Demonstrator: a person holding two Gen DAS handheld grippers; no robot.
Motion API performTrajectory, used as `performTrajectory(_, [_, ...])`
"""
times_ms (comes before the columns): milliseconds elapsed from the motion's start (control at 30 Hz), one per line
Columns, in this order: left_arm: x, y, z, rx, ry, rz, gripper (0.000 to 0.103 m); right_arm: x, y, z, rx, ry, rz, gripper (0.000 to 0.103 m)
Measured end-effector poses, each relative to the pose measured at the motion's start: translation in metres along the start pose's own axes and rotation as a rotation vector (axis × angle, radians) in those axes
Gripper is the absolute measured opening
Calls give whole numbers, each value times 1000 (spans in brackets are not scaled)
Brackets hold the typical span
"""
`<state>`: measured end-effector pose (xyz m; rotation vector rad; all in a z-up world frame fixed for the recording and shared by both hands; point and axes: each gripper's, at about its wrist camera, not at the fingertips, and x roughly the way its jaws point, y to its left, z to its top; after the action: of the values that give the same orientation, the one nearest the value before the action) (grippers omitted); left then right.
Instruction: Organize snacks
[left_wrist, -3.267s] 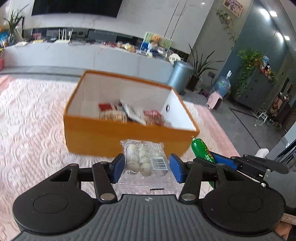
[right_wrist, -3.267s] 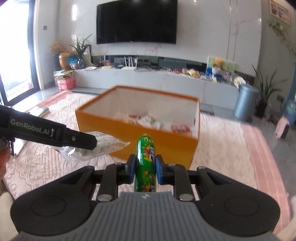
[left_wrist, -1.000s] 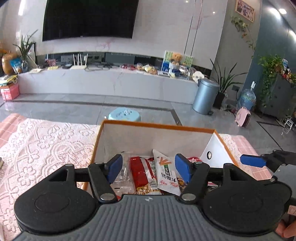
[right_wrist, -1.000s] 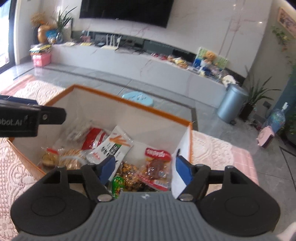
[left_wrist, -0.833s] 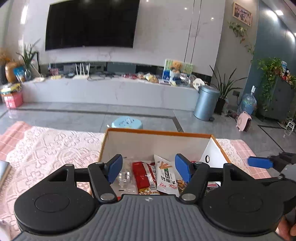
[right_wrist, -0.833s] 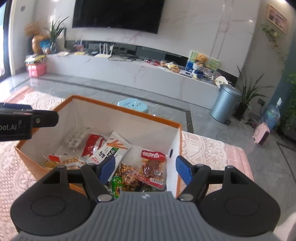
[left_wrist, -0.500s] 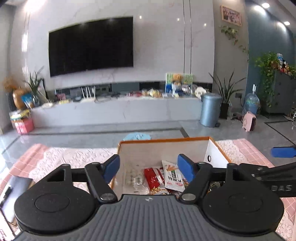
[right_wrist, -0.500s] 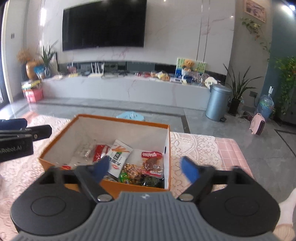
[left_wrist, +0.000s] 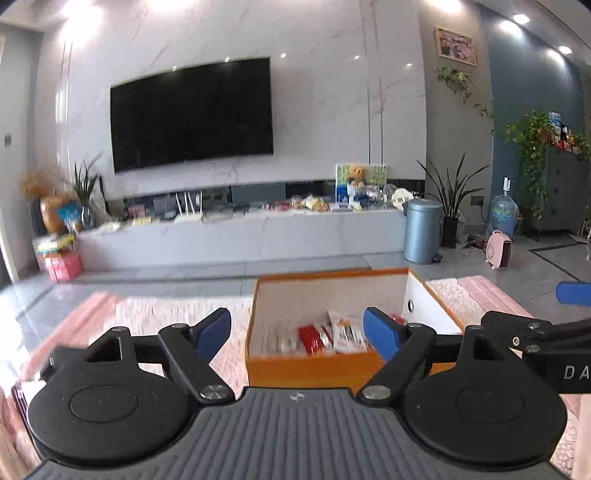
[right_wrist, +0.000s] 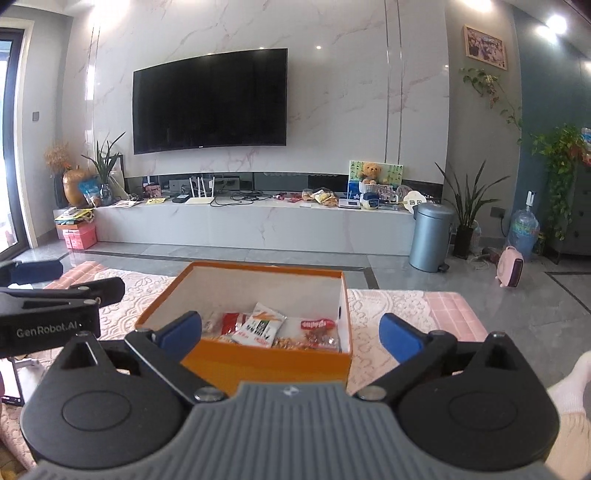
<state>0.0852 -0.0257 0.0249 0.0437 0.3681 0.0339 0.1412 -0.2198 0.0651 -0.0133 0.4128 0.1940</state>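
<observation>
- Here, from the left wrist, our left gripper hangs with jaws spread wide and nothing between them, level and short of the orange box; we judge that both tools are kept clear because the snack packets lie inside the box.
- The box sits on a pink lace cloth, with grey floor, a TV and a long white cabinet beyond.
- From the right wrist, our right gripper is likewise wide apart and empty, near the box's front wall.
- A white packet and a red one rest side by side in the box; a bin stands far right.
</observation>
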Motion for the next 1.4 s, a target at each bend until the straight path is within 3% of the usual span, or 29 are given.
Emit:
performTrajectory(233, [12, 7, -22, -3, 118, 17, 95, -11, 8, -29, 9, 50, -52, 99])
performTrajectory(533, [23, 2, -55, 38, 279, -25, 95, 16, 5, -55, 23, 194, -67, 99])
performTrajectory(933, [32, -2, -69, 9, 342, -48, 95, 41, -7, -78, 80, 300, -85, 99])
performTrajectory(1400, [26, 0, -67, 10, 338, -34, 95, 34, -4, -71, 77, 273, -79, 99])
